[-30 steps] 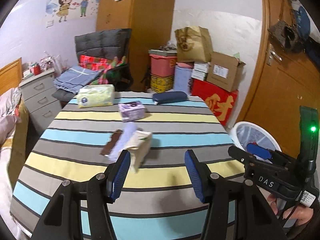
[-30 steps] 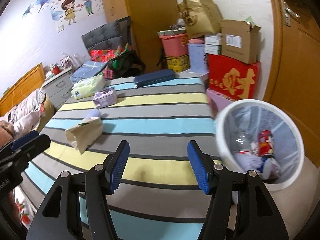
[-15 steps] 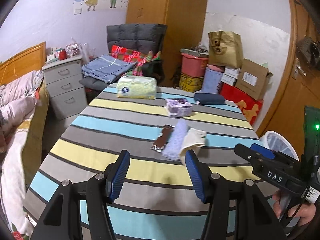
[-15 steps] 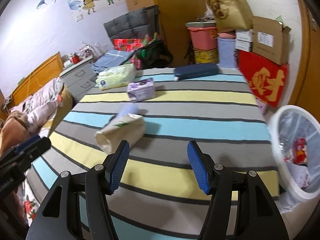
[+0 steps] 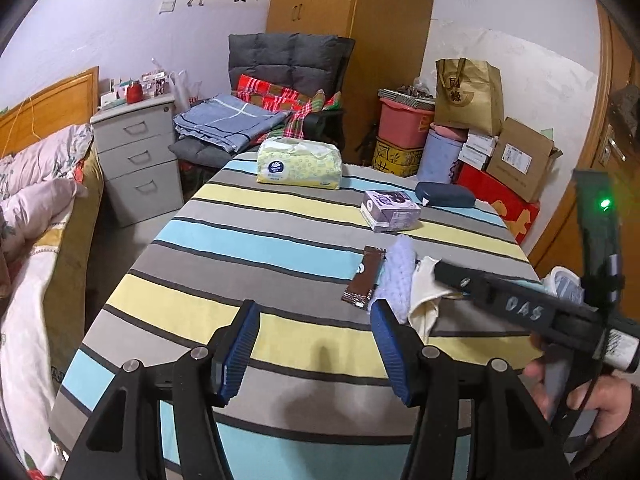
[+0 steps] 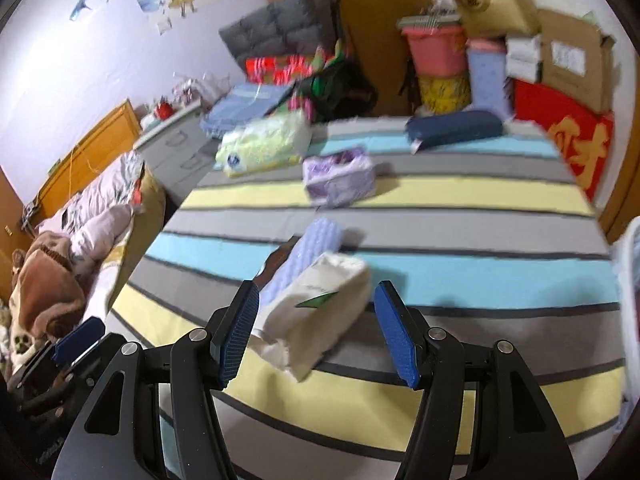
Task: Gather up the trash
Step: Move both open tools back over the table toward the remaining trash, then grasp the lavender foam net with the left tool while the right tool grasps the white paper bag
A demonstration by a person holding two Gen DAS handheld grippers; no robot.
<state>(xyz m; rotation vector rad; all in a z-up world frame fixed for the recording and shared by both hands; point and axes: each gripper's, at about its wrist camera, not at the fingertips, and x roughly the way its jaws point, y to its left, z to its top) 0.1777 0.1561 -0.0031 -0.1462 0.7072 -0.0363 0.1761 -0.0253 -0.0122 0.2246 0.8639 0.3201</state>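
Over the last second both views have swung away from the white bin beside the surface's right edge and onto the litter lying near that edge. In the right wrist view the bin, which filled the right of the picture a second ago, is now only a sliver of rim (image 6: 628,248), and the crumpled white paper bag (image 6: 316,308) has come to sit right in front of the right tongs (image 6: 316,332). Those tongs stand wide with nothing pinched; the bag lies just ahead of the blue pads (image 6: 240,328), between their lines but not touched. The left tongs (image 5: 316,348) also gape, empty, over bare striped cloth near the front edge, and have drawn back so the whole surface (image 5: 248,248) shows.

My reading: the right hand is lining up on the paper bag as the next piece to bin, with the grab not yet begun.

Count on the surface:
- one white paper bag, the nearest litter
- one lilac bubble-textured wrap (image 5: 398,276), touching the bag on its left
- one brown snack wrapper (image 5: 364,276), flat, just beside the lilac wrap
- one small purple tissue packet (image 5: 390,210), farther back
- one yellow tissue pack (image 5: 300,164) at the far edge
- one dark blue case (image 5: 444,195) at the far right corner

One bin, two tongs.
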